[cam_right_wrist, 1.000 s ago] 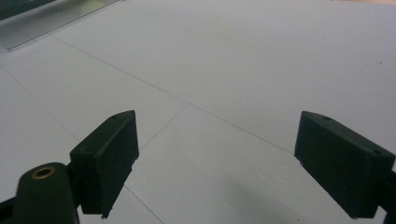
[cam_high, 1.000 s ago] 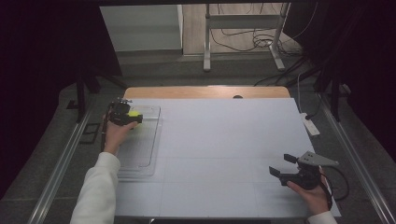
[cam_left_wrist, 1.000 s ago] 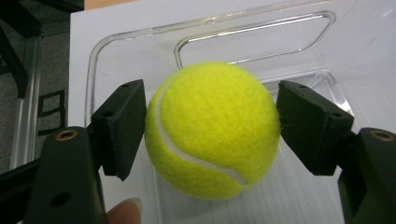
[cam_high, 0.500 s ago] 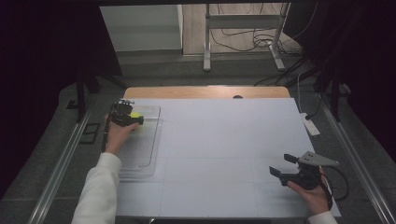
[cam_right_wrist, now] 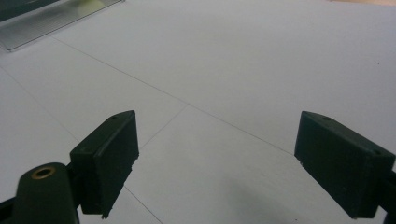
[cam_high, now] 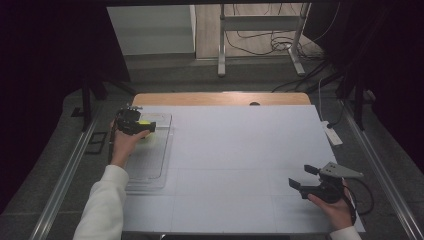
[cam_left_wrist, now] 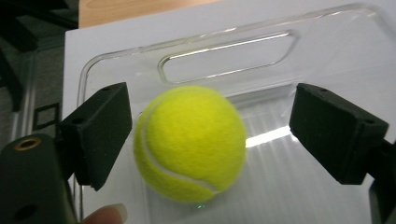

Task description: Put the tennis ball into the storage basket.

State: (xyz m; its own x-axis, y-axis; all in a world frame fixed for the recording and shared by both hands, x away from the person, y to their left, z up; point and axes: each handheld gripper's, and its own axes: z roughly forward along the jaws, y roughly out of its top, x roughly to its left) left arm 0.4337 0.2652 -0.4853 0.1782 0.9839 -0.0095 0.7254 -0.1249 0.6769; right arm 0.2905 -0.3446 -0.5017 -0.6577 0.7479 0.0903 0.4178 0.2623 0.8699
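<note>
Tennis ball [cam_left_wrist: 190,143], yellow-green with a pale seam, sits in the clear plastic tray [cam_high: 150,165] at the left side of the table [cam_high: 240,165], up at the tray's far end, just short of its cut-out handle slot [cam_left_wrist: 229,56]. We see it in the left gripper view between the two black jaws of the left gripper [cam_left_wrist: 210,135]: jaws have just been opening, both pads are now off the ball, a thin gap on the left pad's side, a much wider one on the right. So the ball is loose between spread jaws, not clamped, resting on the tray floor. A fingertip [cam_left_wrist: 105,214] of the person pokes in at the bottom edge of that view. In the high view we see the left hand [cam_high: 125,145] reaching over the tray with the gripper at the tray's far end, ball showing as a yellow spot [cam_high: 145,123] right at the gripper's tip, white sleeve [cam_high: 102,205] coming in from the bottom. Right gripper [cam_high: 300,177] we find well apart from all that, at the near right part of the table, held in the right hand [cam_high: 337,210], jaws wide apart with nothing between them; the right gripper view gives bare white table surface between the pads [cam_right_wrist: 109,158]. A white power strip [cam_high: 331,133] lies at the table's right edge.
</note>
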